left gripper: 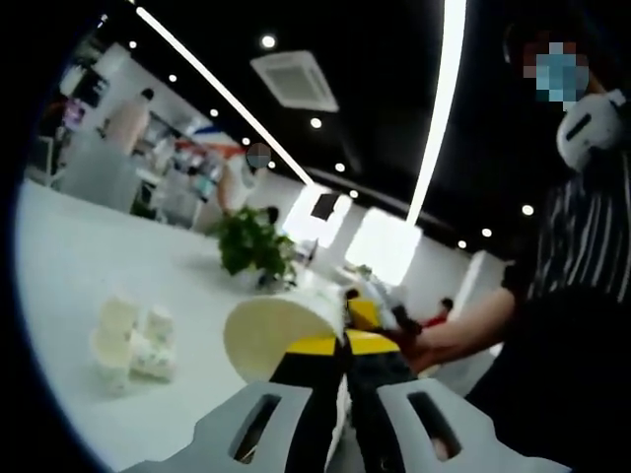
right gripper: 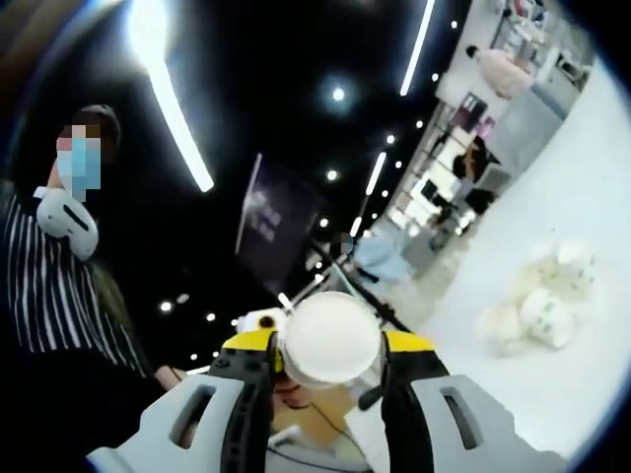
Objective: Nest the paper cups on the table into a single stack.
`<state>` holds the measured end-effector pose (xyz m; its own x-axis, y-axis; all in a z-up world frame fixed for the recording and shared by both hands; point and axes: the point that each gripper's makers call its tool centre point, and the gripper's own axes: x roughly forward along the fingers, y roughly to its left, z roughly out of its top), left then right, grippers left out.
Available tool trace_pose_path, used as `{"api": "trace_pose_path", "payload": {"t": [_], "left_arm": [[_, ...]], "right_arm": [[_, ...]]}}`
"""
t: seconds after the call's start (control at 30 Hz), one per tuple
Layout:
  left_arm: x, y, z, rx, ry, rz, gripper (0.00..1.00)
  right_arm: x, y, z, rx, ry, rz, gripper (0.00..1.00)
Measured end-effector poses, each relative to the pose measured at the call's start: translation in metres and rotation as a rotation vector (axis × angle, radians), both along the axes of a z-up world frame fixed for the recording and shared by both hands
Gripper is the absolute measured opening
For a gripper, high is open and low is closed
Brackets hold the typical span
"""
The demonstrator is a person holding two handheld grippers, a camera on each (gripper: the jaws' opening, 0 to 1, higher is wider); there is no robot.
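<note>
In the left gripper view, my left gripper (left gripper: 345,347) is shut on the rim wall of a white paper cup (left gripper: 281,330), which lies tilted with its open mouth facing left. A loose huddle of several paper cups (left gripper: 133,345) lies on the white table (left gripper: 79,256) at the left. In the right gripper view, my right gripper (right gripper: 330,353) is shut on another paper cup (right gripper: 330,337), whose round base faces the camera. The same huddle of cups (right gripper: 542,296) lies on the table at the right of that view.
A potted green plant (left gripper: 256,246) stands on the table beyond the held cup. A person in a striped shirt (left gripper: 582,236) stands close on the right, forearm (left gripper: 473,325) reaching in; the same striped shirt (right gripper: 49,286) fills the left of the right gripper view.
</note>
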<state>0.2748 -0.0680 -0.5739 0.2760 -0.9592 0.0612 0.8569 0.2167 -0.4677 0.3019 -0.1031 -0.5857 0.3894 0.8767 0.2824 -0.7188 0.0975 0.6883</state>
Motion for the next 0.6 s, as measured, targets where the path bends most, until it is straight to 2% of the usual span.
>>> {"api": "trace_pose_path", "payload": {"t": [0.07, 0.27, 0.43, 0.6], "left_arm": [[0.001, 0.001, 0.001, 0.002, -0.003, 0.008, 0.00], [0.003, 0.006, 0.001, 0.006, -0.006, 0.020, 0.00], [0.003, 0.008, -0.001, 0.015, -0.003, 0.022, 0.00], [0.004, 0.010, -0.004, 0.039, -0.010, 0.036, 0.00]], "right_arm": [[0.004, -0.004, -0.003, -0.020, -0.002, -0.024, 0.46], [0.011, -0.025, -0.006, -0.023, 0.001, -0.083, 0.46], [0.021, -0.048, -0.014, -0.064, 0.010, -0.151, 0.46], [0.032, -0.067, -0.030, -0.167, 0.021, -0.211, 0.47]]}}
